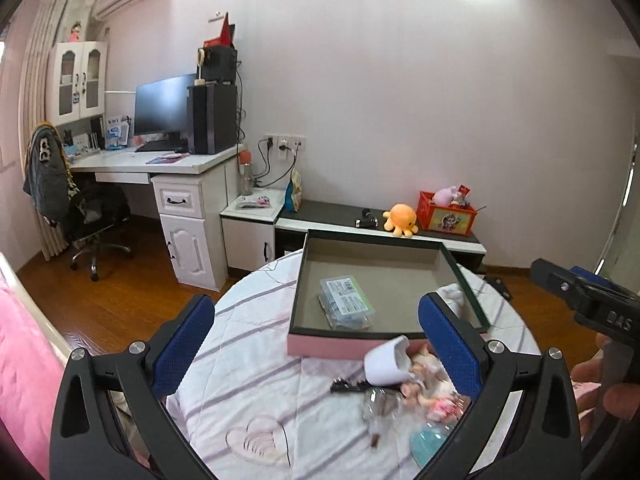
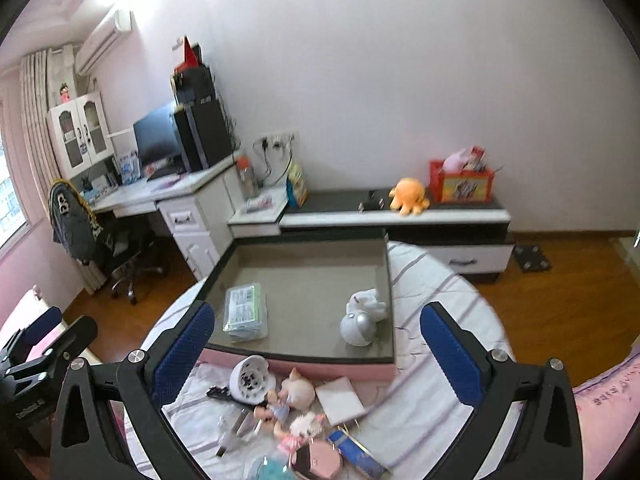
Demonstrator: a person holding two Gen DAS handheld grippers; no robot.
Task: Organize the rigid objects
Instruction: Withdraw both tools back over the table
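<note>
Toy clutter [image 2: 280,404] before roomy tray [image 2: 390,280]

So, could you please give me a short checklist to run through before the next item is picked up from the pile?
1. Left hand-held gripper open and empty: ok.
2. Right hand-held gripper open and empty: ok.
3. Pink box has free floor space: ok; only the clear packet and the white and silver toy lie inside.
4. White cup stable: not ok; it lies tipped on its side against the box's front wall.
5. Pile before the box easy to separate: not ok; the dolls, the white card and other small things crowd together.
6. Sharp view of the nearest items: cannot tell; they are blurred.
</note>
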